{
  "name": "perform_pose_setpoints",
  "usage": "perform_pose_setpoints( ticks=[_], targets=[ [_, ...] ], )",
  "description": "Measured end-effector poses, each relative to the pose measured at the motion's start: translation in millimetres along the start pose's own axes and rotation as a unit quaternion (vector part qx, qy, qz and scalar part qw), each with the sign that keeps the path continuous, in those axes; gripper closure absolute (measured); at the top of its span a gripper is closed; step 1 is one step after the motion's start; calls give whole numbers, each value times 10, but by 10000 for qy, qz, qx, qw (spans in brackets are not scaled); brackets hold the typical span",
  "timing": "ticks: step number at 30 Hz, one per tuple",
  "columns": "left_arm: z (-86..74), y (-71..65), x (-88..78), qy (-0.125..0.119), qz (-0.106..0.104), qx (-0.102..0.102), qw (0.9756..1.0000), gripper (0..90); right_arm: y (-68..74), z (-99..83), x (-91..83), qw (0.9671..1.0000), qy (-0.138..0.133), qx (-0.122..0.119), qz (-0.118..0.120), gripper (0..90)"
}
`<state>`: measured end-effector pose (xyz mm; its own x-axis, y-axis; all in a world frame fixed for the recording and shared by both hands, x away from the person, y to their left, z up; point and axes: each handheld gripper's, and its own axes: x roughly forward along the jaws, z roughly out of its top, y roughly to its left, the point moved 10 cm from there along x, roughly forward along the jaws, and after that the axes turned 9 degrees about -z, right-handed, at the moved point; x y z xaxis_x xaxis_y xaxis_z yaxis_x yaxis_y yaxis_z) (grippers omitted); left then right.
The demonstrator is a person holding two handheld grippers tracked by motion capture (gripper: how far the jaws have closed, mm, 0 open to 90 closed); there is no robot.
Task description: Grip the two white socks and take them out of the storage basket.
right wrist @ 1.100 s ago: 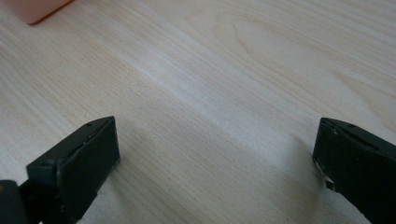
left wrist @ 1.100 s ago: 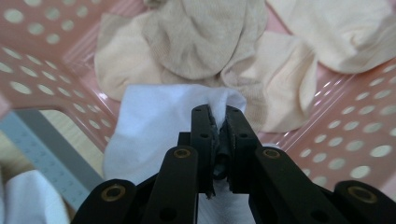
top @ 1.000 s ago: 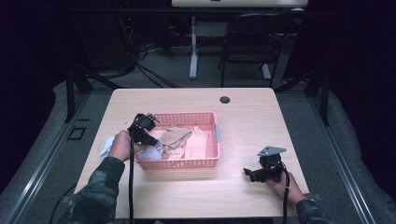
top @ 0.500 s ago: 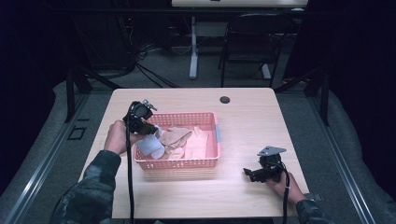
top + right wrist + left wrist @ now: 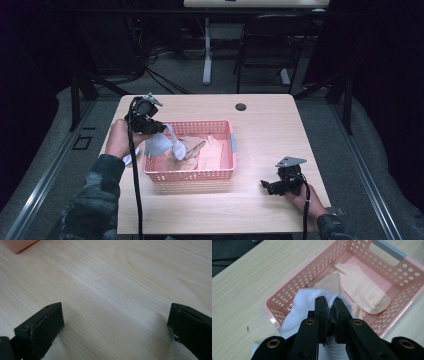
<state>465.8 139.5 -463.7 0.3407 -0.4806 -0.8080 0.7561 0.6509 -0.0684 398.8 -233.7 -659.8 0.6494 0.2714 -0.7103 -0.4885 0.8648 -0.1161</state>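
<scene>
Overhead, I have the left gripper [image 5: 156, 128] clenched on a white sock [image 5: 161, 145], hanging over the pink basket's [image 5: 190, 174] left rim; dropping it in is left. My left gripper view shows peach socks [image 5: 359, 290] already inside, nothing blocking. Right gripper view: right gripper [image 5: 113, 327] released above bare table [image 5: 120, 277].

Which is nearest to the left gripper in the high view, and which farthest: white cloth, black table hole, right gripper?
From the left gripper:
1. white cloth, clamped in its jaws over the pink basket's left end.
2. black table hole, toward the far edge.
3. right gripper, at the near right.
</scene>
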Motion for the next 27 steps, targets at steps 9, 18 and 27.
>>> perform_pose_setpoints(
  ticks=[9, 18, 27],
  targets=[
    [78, 45, -165, -104, 106, 21, 9999, 837, 0, 0, 0, 10000, 1, -2, 0, 0],
    [120, 153, -423, -257, 259, -59, 9993, 837, 1, -1, -1, 10000, 5, 3, -1, 0],
    [71, 356, -728, -422, 510, -241, 9975, 837, -2, -2, 0, 10000, 4, -10, -3, 0]
  ],
)
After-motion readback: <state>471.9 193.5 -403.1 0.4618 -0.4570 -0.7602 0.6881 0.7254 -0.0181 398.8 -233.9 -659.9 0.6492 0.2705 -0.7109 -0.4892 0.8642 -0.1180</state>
